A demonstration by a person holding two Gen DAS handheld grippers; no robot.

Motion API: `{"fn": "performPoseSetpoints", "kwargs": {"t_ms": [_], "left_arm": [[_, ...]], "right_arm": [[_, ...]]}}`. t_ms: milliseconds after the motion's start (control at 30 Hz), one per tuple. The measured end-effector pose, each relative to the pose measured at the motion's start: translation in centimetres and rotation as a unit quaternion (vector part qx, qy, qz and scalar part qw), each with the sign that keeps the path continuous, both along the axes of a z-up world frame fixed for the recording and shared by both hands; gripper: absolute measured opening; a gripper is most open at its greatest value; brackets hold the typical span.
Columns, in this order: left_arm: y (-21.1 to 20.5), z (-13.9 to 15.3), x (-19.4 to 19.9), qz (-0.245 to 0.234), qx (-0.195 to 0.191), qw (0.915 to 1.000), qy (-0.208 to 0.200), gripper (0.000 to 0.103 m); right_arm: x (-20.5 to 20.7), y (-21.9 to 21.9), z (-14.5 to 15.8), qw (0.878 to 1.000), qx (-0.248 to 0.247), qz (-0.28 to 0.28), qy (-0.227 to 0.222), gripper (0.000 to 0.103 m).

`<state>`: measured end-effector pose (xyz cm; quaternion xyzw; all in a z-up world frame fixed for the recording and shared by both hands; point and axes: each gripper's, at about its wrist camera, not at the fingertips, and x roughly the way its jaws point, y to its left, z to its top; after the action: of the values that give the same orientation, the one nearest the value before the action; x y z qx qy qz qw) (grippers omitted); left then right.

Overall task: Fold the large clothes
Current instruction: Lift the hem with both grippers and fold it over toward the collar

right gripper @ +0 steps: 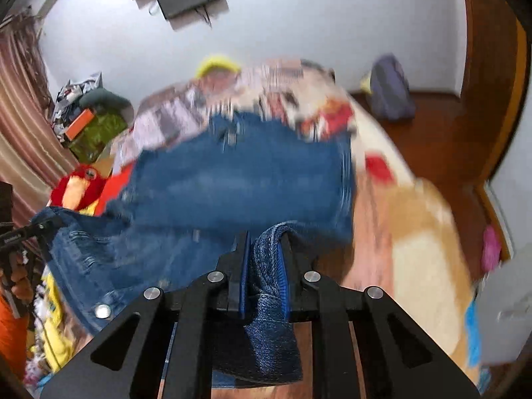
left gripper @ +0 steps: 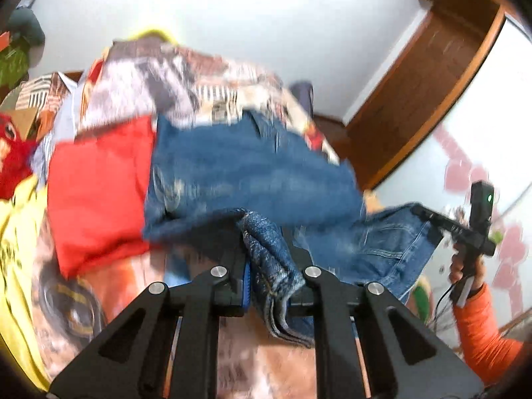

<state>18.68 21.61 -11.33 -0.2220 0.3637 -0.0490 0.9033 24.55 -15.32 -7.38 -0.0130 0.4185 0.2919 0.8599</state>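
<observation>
- red folded garment (left gripper: pixel 99 193) sits on the bed (left gripper: pixel 186 86), touching the jeans' left edge
- left claw (left gripper: pixel 266 249) clamped on a bunched hem of the blue jeans (left gripper: pixel 252 173)
- jeans spread over the bed, kinda blurry
- right claw (right gripper: pixel 264 249) pinching denim too
</observation>
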Motion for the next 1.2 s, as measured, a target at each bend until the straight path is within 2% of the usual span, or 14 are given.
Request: {"fn": "performPoseSetpoints", "kwargs": {"t_ms": [67,133,267,533,633,733,767,800,833,900,967,1000,1033,1200], "left_arm": [[1.4,1.3,1.9,0.022,-0.005,0.9997,-0.011,0.013],[2.8,2.0,4.4,0.047,0.01,0.9987,-0.016,0.013],[5.4,1.2,9.1,0.087,0.028,0.9958,-0.005,0.013],[8.2,-7.4,18.0,0.119,0.039,0.9881,0.089,0.015],[8.4,-10.7,19.7,0.108,0.049,0.9853,0.123,0.018],[8.5,-13.1,20.5,0.09,0.054,0.9837,0.146,0.02],[8.4,-13.6,20.6,0.079,0.056,0.9834,0.153,0.021],[8.4,-13.8,20.6,0.071,0.06,0.9829,0.159,0.021],[8.3,-13.8,20.6,0.066,0.064,0.9824,0.163,0.022],[8.0,-13.1,20.4,0.059,0.075,0.9813,0.167,0.026],[7.6,-11.8,20.0,0.059,0.099,0.9788,0.169,0.038],[7.4,-10.9,19.6,0.065,0.119,0.9773,0.163,0.049],[6.9,-9.5,18.8,0.069,0.141,0.9766,0.147,0.052],[5.2,-5.5,16.2,0.042,0.131,0.9852,0.103,0.054]], "right_arm": [[2.5,1.1,1.3,1.0,-0.003,-0.006,-0.025,0.013],[4.7,1.7,2.0,0.999,0.001,-0.016,-0.033,0.013],[9.8,3.3,1.5,0.998,-0.001,-0.047,-0.038,0.013],[17.9,5.9,-5.2,0.996,-0.022,-0.077,0.026,0.013],[19.5,6.3,-8.6,0.994,-0.04,-0.084,0.054,0.013],[20.1,6.3,-10.5,0.992,-0.073,-0.089,0.054,0.014],[19.9,6.2,-10.8,0.988,-0.101,-0.109,0.04,0.016],[19.9,5.9,-11.0,0.987,-0.107,-0.115,0.033,0.032],[19.8,5.5,-11.0,0.987,-0.104,-0.118,0.031,0.04],[19.5,4.4,-10.4,0.988,-0.089,-0.122,0.031,0.041],[18.9,3.7,-9.4,0.989,-0.076,-0.118,0.034,0.041],[18.4,3.5,-8.7,0.989,-0.083,-0.116,0.032,0.041],[17.8,3.4,-8.0,0.989,-0.092,-0.111,0.024,0.041],[13.5,3.6,-4.8,0.992,-0.109,-0.059,-0.021,0.041]]}}
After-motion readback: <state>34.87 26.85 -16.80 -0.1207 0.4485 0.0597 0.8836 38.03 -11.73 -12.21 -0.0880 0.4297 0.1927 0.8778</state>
